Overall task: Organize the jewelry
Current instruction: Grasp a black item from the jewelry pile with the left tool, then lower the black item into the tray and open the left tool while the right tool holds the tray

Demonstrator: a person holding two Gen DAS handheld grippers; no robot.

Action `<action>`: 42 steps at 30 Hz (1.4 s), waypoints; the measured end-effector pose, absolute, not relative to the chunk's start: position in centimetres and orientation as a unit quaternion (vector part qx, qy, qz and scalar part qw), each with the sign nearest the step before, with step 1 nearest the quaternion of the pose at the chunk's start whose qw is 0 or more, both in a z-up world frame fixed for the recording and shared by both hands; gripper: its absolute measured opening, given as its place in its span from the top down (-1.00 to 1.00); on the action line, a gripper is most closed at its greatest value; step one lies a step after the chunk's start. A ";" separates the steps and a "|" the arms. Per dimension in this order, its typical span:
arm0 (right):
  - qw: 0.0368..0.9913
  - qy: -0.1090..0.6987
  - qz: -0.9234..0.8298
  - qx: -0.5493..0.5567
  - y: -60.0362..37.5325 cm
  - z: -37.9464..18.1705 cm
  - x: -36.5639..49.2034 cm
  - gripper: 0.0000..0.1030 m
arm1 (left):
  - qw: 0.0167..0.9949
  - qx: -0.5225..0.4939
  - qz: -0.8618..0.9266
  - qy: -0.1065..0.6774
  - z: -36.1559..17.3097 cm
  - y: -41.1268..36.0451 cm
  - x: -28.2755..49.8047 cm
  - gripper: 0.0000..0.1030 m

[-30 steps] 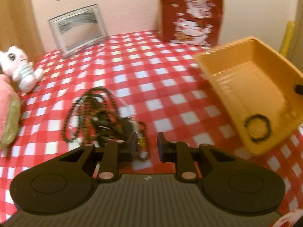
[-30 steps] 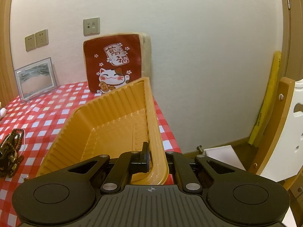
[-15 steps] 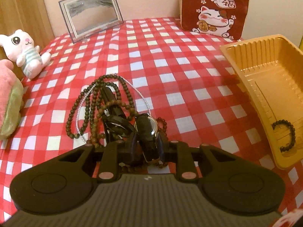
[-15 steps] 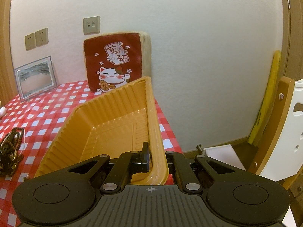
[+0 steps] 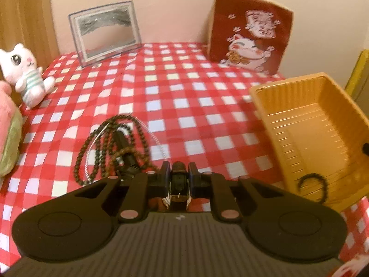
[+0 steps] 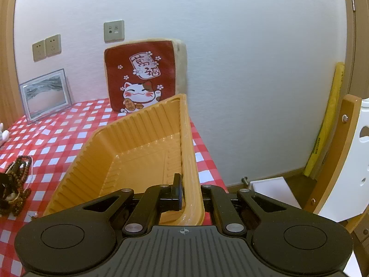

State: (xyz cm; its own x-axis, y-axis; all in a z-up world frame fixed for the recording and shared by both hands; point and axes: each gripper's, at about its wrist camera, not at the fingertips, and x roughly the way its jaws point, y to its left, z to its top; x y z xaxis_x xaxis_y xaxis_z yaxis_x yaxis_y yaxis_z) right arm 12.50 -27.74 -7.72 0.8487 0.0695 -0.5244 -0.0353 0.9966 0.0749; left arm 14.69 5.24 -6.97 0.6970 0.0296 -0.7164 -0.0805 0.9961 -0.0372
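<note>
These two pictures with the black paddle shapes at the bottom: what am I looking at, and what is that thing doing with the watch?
No robot here: a person holds a two-finger tool in each hand, and each tool carries a wide-angle camera looking along its fingers. The black shapes are the tools themselves.

In the left-hand view, the left tool has just been closing and now pinches a watch, taken from the heap of bead strings on the checked cloth.

In the right-hand view, the right tool is shut on the rim of the orange tray, holding it tilted. One dark bead bracelet already lies in it.

At the back stand a cat cushion and a framed picture; a plush cat sits at the left.
</note>
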 end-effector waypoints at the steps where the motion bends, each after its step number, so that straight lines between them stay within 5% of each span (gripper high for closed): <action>1: 0.961 0.274 0.028 0.031 -27.7 -7.7 12.5 0.90 | 0.922 -0.033 0.024 0.385 -6.6 4.9 14.6 0.73; 14: 0.961 0.272 0.033 0.030 -27.3 -7.6 12.5 0.89 | 0.929 -0.043 -0.090 0.355 -3.1 -1.5 15.4 0.73; 27: 0.961 0.272 0.039 0.029 -27.2 -7.7 12.4 0.89 | 0.890 -0.069 -0.208 0.400 -5.9 -9.9 17.1 0.73; 42: 0.959 0.277 0.037 0.038 -27.5 -7.9 12.5 0.89 | 0.876 -0.084 -0.222 0.421 -7.1 -11.2 17.9 0.70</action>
State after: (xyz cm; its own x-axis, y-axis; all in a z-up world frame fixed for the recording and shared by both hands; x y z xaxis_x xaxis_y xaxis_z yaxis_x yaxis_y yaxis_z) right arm 12.46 -27.52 -7.92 0.8436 0.0912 -0.5291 -0.0495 0.9945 0.0925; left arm 17.93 -11.22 -7.07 0.5474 -0.4590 -0.6998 0.3183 0.8875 -0.3331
